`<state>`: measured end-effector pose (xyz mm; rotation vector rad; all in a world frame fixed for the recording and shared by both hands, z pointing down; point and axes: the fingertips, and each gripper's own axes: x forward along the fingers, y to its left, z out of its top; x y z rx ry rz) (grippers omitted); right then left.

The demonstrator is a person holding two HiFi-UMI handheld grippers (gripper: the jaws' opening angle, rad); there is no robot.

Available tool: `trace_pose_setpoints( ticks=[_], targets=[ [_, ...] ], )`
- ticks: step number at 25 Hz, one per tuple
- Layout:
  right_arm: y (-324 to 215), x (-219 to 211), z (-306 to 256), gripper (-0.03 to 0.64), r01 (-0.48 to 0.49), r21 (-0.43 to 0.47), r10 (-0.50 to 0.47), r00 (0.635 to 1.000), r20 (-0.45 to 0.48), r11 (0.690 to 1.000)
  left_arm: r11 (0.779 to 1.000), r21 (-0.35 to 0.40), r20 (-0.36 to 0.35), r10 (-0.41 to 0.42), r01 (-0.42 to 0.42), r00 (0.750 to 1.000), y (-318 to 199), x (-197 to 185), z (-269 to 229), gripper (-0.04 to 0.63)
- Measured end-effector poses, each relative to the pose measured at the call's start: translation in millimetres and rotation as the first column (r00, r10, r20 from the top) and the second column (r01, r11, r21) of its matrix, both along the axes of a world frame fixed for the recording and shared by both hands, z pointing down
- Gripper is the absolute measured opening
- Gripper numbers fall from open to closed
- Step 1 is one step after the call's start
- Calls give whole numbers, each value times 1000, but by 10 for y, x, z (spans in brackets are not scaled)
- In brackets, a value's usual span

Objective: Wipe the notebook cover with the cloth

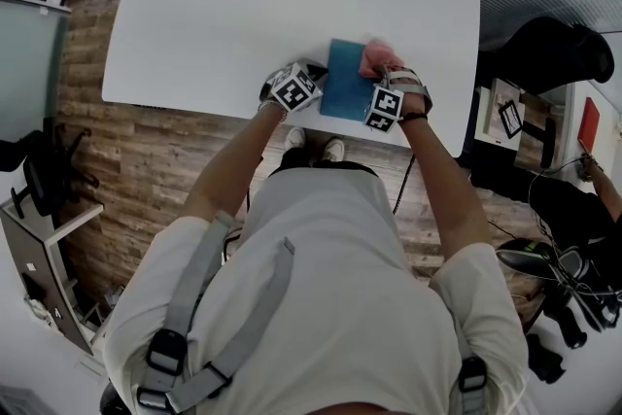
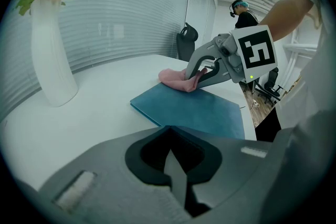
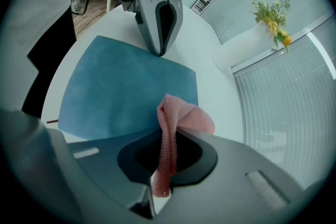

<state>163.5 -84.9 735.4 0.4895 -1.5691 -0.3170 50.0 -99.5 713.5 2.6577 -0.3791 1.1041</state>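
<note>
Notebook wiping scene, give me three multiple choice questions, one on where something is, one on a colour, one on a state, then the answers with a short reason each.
1. Where on the table does the vase stand?
A. At the person's edge
B. At the far edge
C. On top of the notebook

2. What colour is the cloth?
A. Green
B. White
C. Pink

3. How do the jaws of the left gripper stand?
A. Together, on nothing
B. Wide apart
C. Shut on the cloth

Answers:
1 B: the head view shows the vase at the far edge, away from the notebook.
2 C: the cloth pinched in the right gripper is pink.
3 A: the left gripper view shows its jaws closed with nothing between them.
</note>
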Motion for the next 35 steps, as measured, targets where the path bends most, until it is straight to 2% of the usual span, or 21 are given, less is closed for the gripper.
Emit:
trace_pose_setpoints(
  ticks=[23,35],
  targets=[
    [272,-98,-10,5,9,-12,-8,1000,23,1000,1000,-5,3,-3,3,1000,3,-8,11,-3],
    [479,-160,-24,5,10,-46,-8,999,47,999,1000,-6,3,-4,4,1000,16,-7,3,-3]
  ],
)
